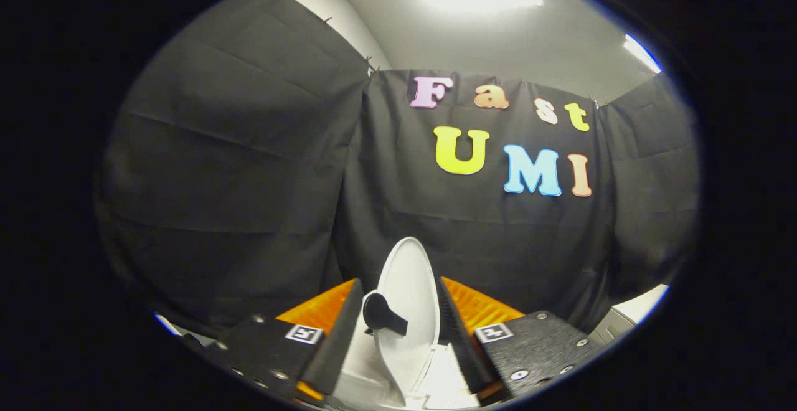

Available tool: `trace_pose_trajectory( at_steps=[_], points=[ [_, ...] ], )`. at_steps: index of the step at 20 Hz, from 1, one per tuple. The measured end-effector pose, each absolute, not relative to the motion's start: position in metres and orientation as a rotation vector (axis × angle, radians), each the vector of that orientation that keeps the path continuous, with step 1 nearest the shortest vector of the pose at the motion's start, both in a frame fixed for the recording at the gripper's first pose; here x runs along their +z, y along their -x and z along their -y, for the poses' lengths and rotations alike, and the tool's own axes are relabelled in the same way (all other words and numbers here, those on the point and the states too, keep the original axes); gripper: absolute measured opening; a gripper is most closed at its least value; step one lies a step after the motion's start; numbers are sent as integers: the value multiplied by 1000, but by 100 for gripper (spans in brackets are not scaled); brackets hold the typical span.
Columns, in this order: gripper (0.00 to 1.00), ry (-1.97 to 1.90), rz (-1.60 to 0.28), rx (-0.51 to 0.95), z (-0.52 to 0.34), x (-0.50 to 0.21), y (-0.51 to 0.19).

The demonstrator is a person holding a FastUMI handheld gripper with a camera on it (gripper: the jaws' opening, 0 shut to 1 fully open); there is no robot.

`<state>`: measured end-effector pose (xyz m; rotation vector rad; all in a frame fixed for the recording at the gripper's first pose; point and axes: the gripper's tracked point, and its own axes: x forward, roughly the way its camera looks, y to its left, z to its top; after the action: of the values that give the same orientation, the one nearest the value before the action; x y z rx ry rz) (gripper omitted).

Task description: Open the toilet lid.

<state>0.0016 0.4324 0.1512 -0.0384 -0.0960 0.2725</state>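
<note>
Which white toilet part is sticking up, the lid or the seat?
The lid: it stands raised between the gripper fingers, black knob on it; the seat lies flat below.

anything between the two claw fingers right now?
Yes. In the gripper view the raised white toilet lid, with its black knob, stands upright between the claw fingers; whether they touch it is unclear.

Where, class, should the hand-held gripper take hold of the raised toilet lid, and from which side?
Grip the black knob on the toilet lid's face. It stands proud of the thin, upright white shell, so come in front-on with one finger on each side. The hand-held gripper already straddles the lid, its fingers apart.
</note>
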Motion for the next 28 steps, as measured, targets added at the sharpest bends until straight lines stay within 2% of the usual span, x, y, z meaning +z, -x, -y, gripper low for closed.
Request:
trace_pose_trajectory(
  at_steps=[1,2,7,18,22,28],
  points=[
    [88,10,99,298,-427,153,-2],
    [95,-18,89,315,-418,151,2],
    [95,-23,75,276,-339,158,9],
    [95,19,27,-1,-111,115,-3],
    [95,47,-20,-54,-60,91,2],
    [95,24,59,-92,-13,112,17]
  ],
)
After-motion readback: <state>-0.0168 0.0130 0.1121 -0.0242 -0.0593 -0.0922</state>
